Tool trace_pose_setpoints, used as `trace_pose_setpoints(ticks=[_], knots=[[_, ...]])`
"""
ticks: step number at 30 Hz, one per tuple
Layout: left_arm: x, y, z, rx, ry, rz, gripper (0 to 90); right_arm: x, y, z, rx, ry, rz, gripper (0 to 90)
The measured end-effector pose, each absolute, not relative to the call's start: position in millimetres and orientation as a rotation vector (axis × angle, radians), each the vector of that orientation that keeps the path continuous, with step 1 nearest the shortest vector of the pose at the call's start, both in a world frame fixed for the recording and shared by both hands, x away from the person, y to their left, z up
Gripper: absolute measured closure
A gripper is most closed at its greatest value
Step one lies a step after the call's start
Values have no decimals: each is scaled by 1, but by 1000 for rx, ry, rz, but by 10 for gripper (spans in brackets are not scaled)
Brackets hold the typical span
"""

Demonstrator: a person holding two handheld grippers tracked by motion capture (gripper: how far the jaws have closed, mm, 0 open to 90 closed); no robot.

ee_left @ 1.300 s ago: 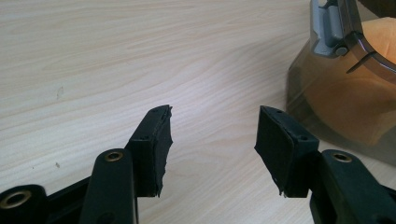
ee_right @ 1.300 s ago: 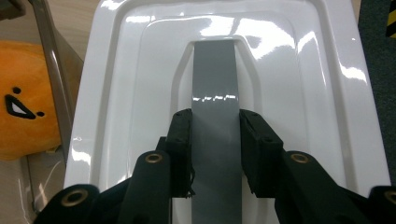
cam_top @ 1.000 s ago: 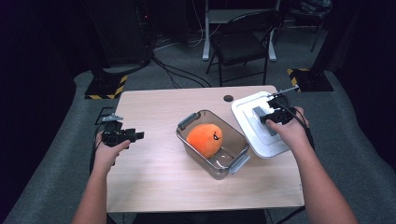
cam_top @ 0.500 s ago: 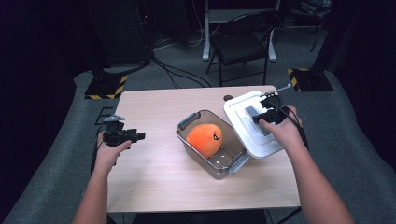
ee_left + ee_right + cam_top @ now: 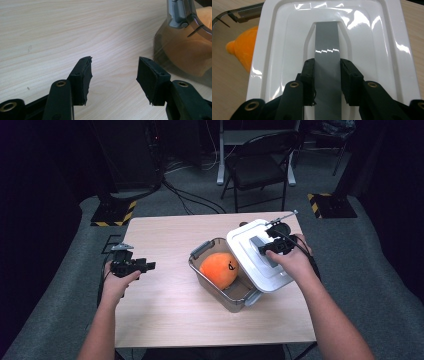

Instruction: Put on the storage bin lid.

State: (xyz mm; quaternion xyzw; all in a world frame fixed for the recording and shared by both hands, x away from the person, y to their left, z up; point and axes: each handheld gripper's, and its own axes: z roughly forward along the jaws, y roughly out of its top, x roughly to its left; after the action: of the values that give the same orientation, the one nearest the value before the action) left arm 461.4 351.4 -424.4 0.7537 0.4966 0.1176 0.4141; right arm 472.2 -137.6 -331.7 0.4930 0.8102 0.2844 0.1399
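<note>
A: The right tool [image 5: 327,72] is clamped on the grey handle [image 5: 326,45] that runs down the middle of the white lid [image 5: 287,50]. In the right gripper view both pads press the handle's two sides.

B: And where is the lid?

A: In the high view the lid [image 5: 252,251] sits tilted over the right end of the clear bin [image 5: 220,292], partly covering the opening, with its far edge out past the bin's rim over the counter [image 5: 165,315]. The right tool [image 5: 272,244] sits on top of it, in the person's right hand [image 5: 292,262].

B: What is inside the bin?

A: An orange plush toy [image 5: 220,269] with a small dark face mark. It lies in the uncovered left part of the bin, just beside the lid's edge. The right gripper view shows the toy [image 5: 243,47] past the lid's left side.

B: The other hand?

A: The left tool [image 5: 131,266] is at the left edge of the counter, well apart from the bin. In the left gripper view its jaws stand apart with bare wood between them, holding nothing; the left tool [image 5: 113,71] points toward the bin [image 5: 182,50], whose grey latch [image 5: 178,13] shows at the upper right.
</note>
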Motion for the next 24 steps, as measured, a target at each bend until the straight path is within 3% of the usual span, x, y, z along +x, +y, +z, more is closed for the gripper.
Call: trace_pose_setpoints(ticks=[24], knots=[[461, 357, -423, 1871, 1258, 304, 450, 468, -90, -337, 1334, 2437, 860, 665]])
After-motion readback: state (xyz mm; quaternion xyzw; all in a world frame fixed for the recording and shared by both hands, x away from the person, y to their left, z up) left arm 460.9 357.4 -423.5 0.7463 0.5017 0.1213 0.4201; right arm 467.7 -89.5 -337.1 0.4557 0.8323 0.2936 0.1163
